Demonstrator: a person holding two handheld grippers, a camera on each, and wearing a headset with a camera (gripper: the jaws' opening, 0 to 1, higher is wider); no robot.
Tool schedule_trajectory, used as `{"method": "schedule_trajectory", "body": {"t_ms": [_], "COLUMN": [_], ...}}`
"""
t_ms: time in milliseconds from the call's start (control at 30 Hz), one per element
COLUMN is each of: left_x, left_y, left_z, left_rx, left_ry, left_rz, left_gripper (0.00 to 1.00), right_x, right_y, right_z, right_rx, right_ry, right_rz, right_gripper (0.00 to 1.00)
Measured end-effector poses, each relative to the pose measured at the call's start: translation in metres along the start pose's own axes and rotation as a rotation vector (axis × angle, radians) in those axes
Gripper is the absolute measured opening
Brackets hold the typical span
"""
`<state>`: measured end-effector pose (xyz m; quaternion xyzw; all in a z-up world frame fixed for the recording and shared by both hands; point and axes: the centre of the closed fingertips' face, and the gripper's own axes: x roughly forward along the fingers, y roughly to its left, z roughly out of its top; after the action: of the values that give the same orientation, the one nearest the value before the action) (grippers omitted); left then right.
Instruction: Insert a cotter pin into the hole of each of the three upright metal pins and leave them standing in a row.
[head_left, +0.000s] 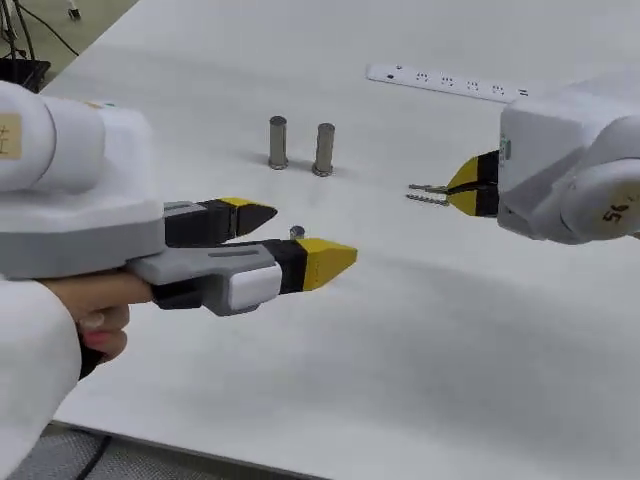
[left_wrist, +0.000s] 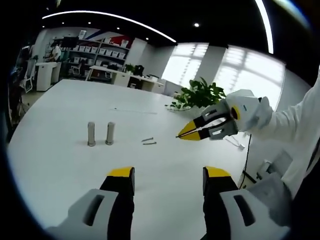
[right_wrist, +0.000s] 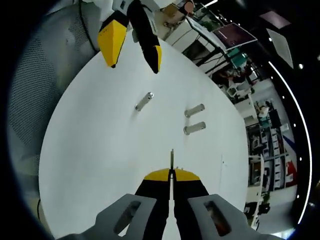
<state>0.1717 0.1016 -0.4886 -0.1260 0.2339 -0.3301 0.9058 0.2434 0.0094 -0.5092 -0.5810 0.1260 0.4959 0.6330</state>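
Right gripper view has the right tool (right_wrist: 172, 176) pinching a cotter pin (right_wrist: 172, 159) that juts past its tips. Ahead of it on the white surface (right_wrist: 100, 165) stand two upright metal pins (right_wrist: 194, 110) close together, with the third pin (right_wrist: 144, 101) apart, just ahead of the spread, empty jaws of the left tool (right_wrist: 135, 66). No pin looks fitted yet, so I judge all three insertions remain; two spare cotter pins (left_wrist: 148, 141) lie ahead of the left tool, right of the pair.
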Motion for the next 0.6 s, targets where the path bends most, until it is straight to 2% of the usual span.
{"method": "schedule_trajectory", "body": {"t_ms": [200, 333, 400, 467, 600], "left_x": [0.011, 0.016, 0.019, 0.023, 0.029], "left_y": [-0.009, -0.015, -0.017, -0.020, -0.023], "left_z": [0.005, 0.002, 0.002, 0.002, 0.006], "left_rx": [-0.009, -0.019, -0.020, -0.022, -0.041], "left_ry": [-0.017, -0.007, -0.004, -0.003, -0.020], "left_rz": [-0.027, -0.052, -0.055, -0.066, -0.072], "left_gripper": [0.44, 0.35, 0.31, 0.30, 0.22], "right_x": [-0.010, -0.014, -0.015, -0.014, -0.014], "right_y": [0.006, 0.010, 0.013, 0.018, 0.022], "right_z": [0.016, 0.024, 0.027, 0.031, 0.032], "right_rx": [0.006, 0.013, 0.016, 0.051, 0.005], "right_ry": [-0.038, -0.060, -0.069, -0.095, -0.086], "right_rz": [-0.036, -0.043, -0.036, -0.018, -0.037], "right_gripper": [0.00, 0.00, 0.00, 0.00, 0.00]}}
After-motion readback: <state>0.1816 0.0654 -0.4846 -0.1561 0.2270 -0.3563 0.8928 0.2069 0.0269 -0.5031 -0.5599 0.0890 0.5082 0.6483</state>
